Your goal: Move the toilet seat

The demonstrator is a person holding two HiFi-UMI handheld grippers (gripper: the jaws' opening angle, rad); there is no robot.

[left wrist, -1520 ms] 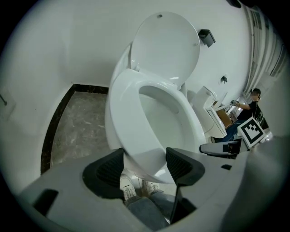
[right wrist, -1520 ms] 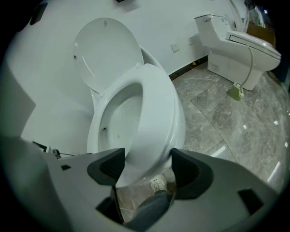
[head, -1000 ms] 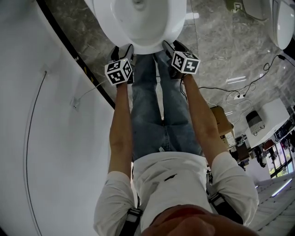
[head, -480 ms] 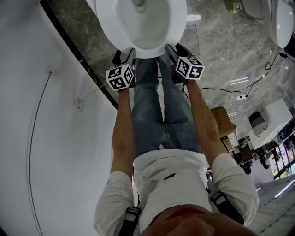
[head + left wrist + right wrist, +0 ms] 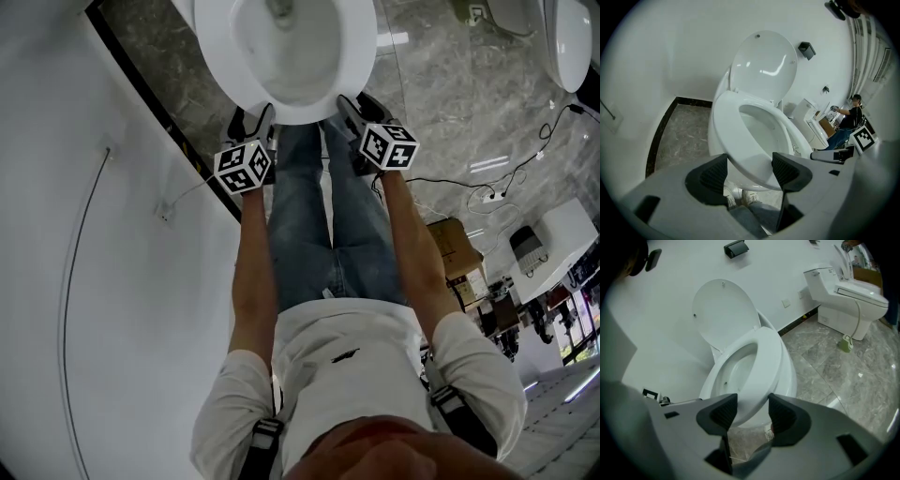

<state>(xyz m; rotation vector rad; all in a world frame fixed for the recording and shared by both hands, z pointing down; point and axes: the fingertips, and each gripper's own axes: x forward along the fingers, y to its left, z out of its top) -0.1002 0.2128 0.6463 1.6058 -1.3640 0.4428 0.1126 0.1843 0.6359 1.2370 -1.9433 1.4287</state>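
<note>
Gripping front rim of toilet seat (image 5: 725, 133) in left tongs (image 5: 750, 171) and right tongs (image 5: 752, 412), right just narrowed onto it; seat barely off bowl (image 5: 761, 125), most lifting judged remaining.

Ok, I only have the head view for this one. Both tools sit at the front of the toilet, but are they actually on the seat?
Observer: Yes. In the left gripper view, the front edge of the toilet seat runs between the pads of the left tool, and the pads press on it.
Operator: And the other one?
Observer: In the right gripper view, the jaws of the right tool have just been closing, and they pinch the seat's front edge too.
Operator: Is the seat off the bowl?
Observer: At the front, yes. The left gripper view shows the seat tilted up, with a gap above the rim of the bowl.
</note>
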